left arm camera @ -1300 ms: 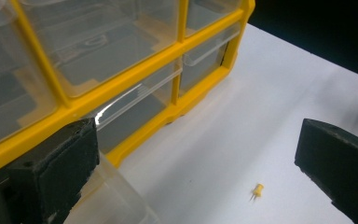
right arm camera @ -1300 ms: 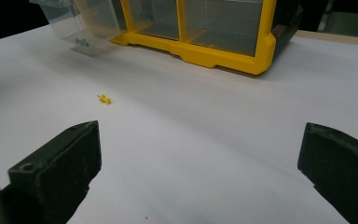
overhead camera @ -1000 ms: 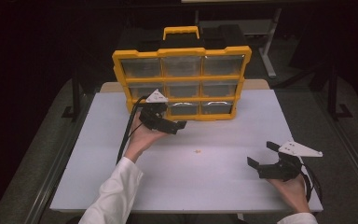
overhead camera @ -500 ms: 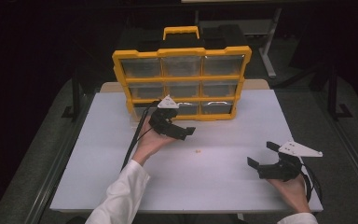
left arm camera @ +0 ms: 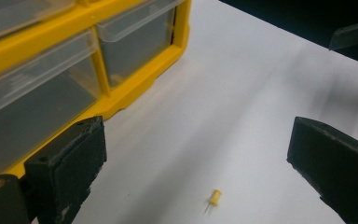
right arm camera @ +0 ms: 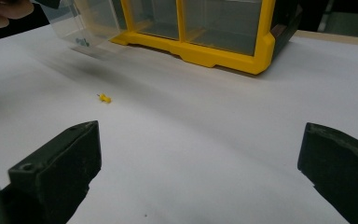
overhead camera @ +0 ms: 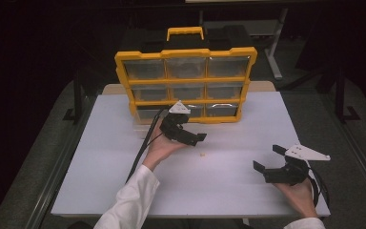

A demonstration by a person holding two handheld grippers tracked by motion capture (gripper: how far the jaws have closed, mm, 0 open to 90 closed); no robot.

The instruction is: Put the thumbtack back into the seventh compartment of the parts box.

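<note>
A yellow organizer [overhead camera: 187,83] with clear drawers stands upright at the back of the white table [overhead camera: 100,181]. A small yellow push pin [overhead camera: 201,153] lies on the table in front of it. My left gripper [overhead camera: 193,137] hovers just behind the pin, open and holding nothing. In the left gripper view the pin [left arm camera: 214,198] lies low between the wide-apart jaws, with the organizer's bottom drawers [left arm camera: 135,42] to the left. My right gripper [overhead camera: 269,158] rests open and empty at the front right. In the right gripper view the pin [right arm camera: 104,98] is far ahead to the left.
A clear drawer [right arm camera: 81,28] juts out from the organizer's bottom row in the right gripper view, with small dark items inside. The organizer has a yellow carry handle [overhead camera: 185,32] on top. Dark floor and a table frame [overhead camera: 76,95] surround the table.
My left gripper has moved right and toward the near side, from the organizer's lower left drawer to just behind the push pin. The right gripper has stayed put.
</note>
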